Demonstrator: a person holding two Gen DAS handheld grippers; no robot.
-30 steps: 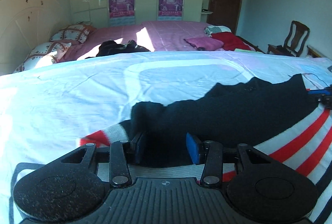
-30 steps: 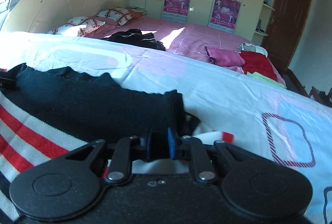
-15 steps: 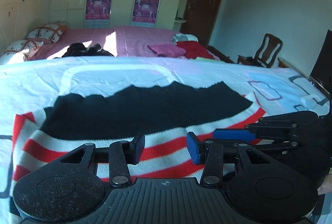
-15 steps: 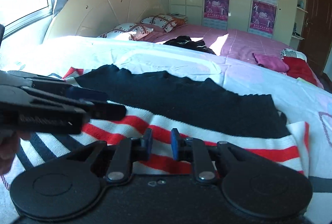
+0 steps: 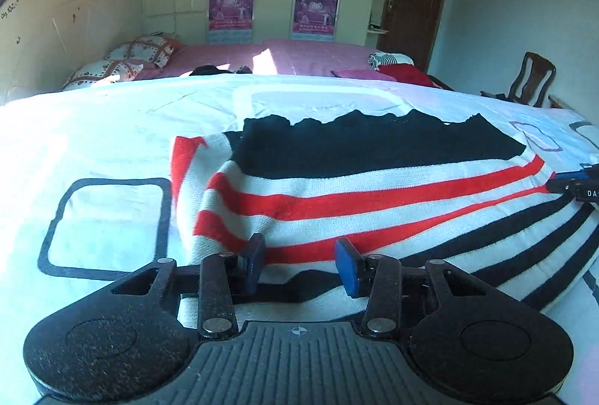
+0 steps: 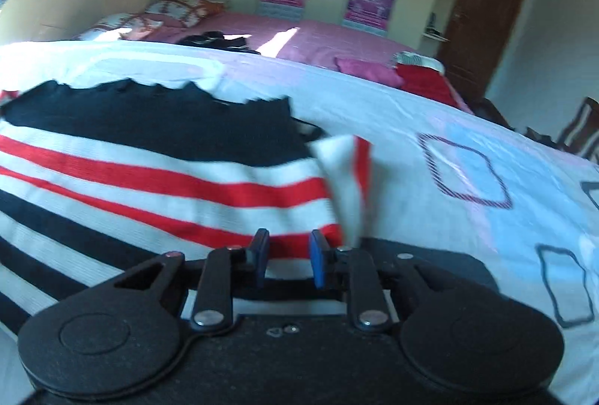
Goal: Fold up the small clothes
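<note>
The striped sweater (image 5: 374,195) lies folded on the bedsheet (image 5: 93,142) — left gripper (image 5: 299,260) fingers apart at its 7 o'clock hem, right gripper (image 6: 286,257) fingers opening, gripping nothing.

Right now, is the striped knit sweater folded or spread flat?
Partly folded: the striped knit sweater has both side edges turned in over its body.

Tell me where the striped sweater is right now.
The striped sweater lies spread on the white patterned bedsheet, straight ahead in both wrist views, its near edge just beyond the left gripper and the right gripper.
</note>
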